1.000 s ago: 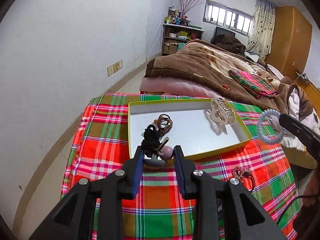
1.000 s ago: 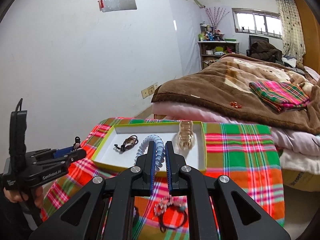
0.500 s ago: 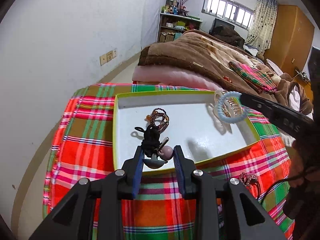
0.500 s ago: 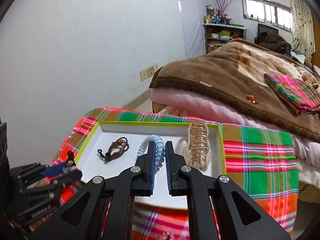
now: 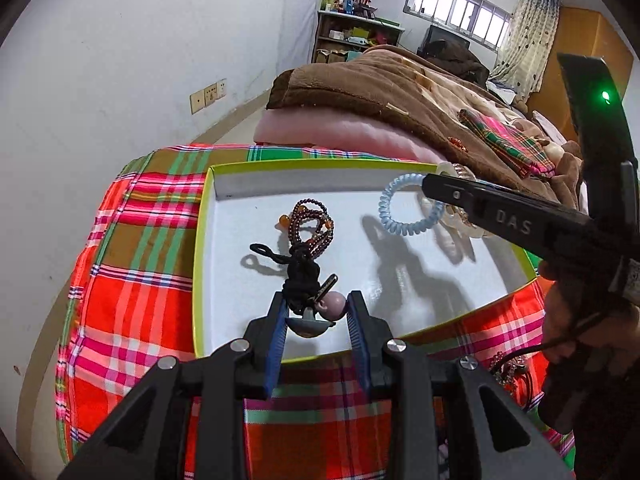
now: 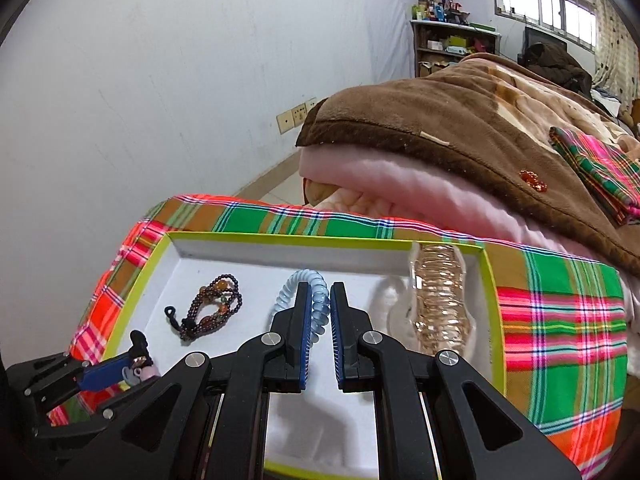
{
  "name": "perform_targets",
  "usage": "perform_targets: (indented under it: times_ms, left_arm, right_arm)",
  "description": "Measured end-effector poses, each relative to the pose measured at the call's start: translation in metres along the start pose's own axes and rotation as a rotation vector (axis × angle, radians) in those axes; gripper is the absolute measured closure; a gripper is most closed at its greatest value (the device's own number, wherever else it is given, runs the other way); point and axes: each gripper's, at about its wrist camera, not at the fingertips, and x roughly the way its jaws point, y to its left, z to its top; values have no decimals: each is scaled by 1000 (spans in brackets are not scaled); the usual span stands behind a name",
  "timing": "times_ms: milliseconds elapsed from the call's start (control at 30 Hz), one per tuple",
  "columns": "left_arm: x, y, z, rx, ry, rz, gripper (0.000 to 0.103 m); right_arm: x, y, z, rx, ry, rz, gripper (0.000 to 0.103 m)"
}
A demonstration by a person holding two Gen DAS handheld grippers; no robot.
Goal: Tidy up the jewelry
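A white tray with a yellow-green rim [image 5: 202,216] [image 6: 490,280] lies on the plaid cloth. My left gripper [image 5: 316,312] is shut on a black hair tie with a pink bead charm [image 5: 306,284], held above the tray's near edge. My right gripper [image 6: 320,320] is shut on a light blue spiral hair tie [image 6: 296,286] [image 5: 400,210] above the tray's middle. A brown beaded bracelet [image 5: 310,220] [image 6: 212,308] and a clear gold hair claw [image 6: 438,300] lie in the tray.
The plaid-covered table [image 5: 132,280] stands by a white wall. A bed with brown and pink blankets [image 6: 440,140] lies just behind it. Another beaded hair tie [image 5: 506,368] lies on the cloth, right of the tray's near edge.
Both grippers have moved forward over the tray with their hair ties. The blue spiral tie has come from the tray's right side to above its middle.
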Motion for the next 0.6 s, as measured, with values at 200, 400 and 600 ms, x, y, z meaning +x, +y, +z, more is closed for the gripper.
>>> perform_targets:
  times_ms: [200, 400, 600]
  left_arm:
    - [5, -2, -2, 13, 8, 5, 72]
    - [9, -1, -3, 9, 14, 5, 72]
    - [9, -1, -3, 5, 16, 4, 72]
  right_arm:
    - [10, 2, 2, -11, 17, -9, 93]
    - [18, 4, 3, -22, 34, -23, 93]
    - [23, 2, 3, -15, 49, -35, 93]
